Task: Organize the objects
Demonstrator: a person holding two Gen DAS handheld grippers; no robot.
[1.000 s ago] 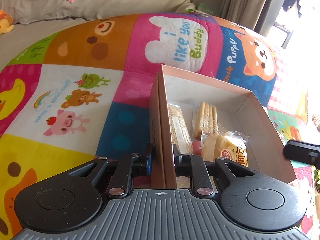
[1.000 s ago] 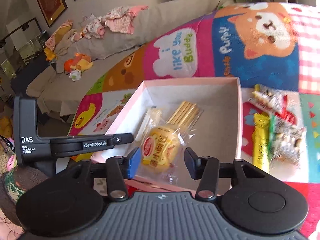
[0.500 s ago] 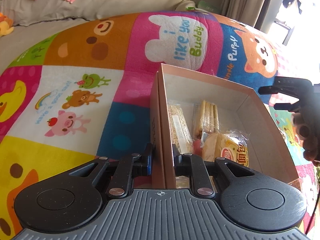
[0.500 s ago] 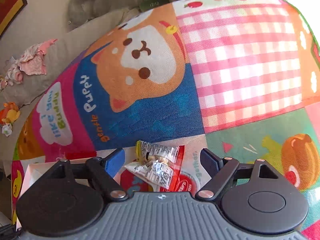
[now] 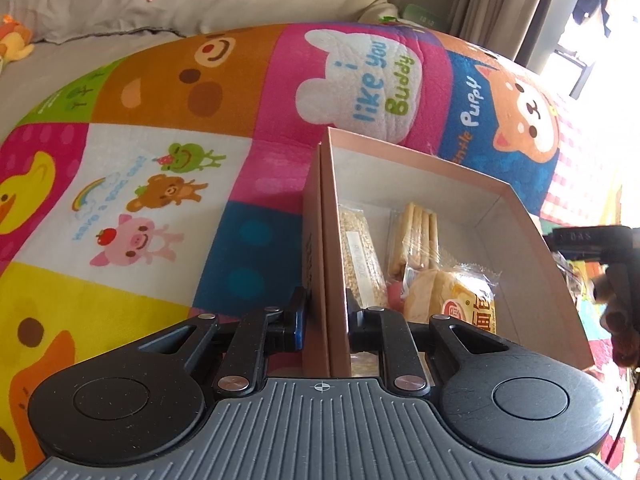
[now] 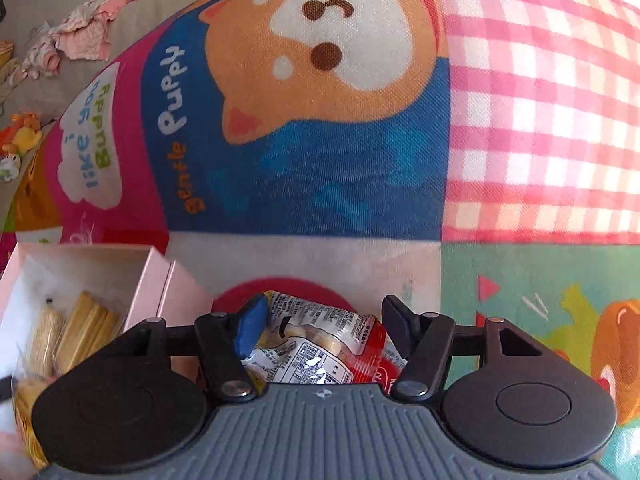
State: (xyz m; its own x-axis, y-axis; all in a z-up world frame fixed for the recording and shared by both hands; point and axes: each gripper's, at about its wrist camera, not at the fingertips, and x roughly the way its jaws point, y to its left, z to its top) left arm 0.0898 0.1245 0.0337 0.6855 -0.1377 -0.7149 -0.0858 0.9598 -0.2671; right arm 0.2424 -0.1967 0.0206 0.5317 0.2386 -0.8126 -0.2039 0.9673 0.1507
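My right gripper [image 6: 320, 320] straddles a clear snack bag [image 6: 308, 344] that lies on the mat [image 6: 320, 184] just beside the box [image 6: 160, 280]. Its jaws have just been closing, and the bag sits between them, but they are not clamped yet: the blue pad [image 6: 250, 326] looks to be at the bag's edge while the black finger [image 6: 396, 324] stands clear of it. A red packet [image 6: 368, 364] lies under the bag, touching it.

My left gripper [image 5: 324, 316] is clenched on the box's near wall [image 5: 320, 240], one finger outside and one inside, pinning the box to the mat. In the box lie a grain bar [image 5: 360, 248] along that wall, a pack of biscuit sticks [image 5: 416, 232] beside it, and a wrapped bun [image 5: 452, 300] nearest me. The bare floor of the box [image 5: 500, 256] is toward the far side wall.

I judge the step in hand to be picking up the next loose snack for the box. Next I need to finish closing on the bag alone, lift it free of the red packet, carry it over the box's wall and let it go in that bare part. The film is slick and crinkly, so a pinch at its edge could slip, or drag the packet along. My left grip should hold the box steady meanwhile.
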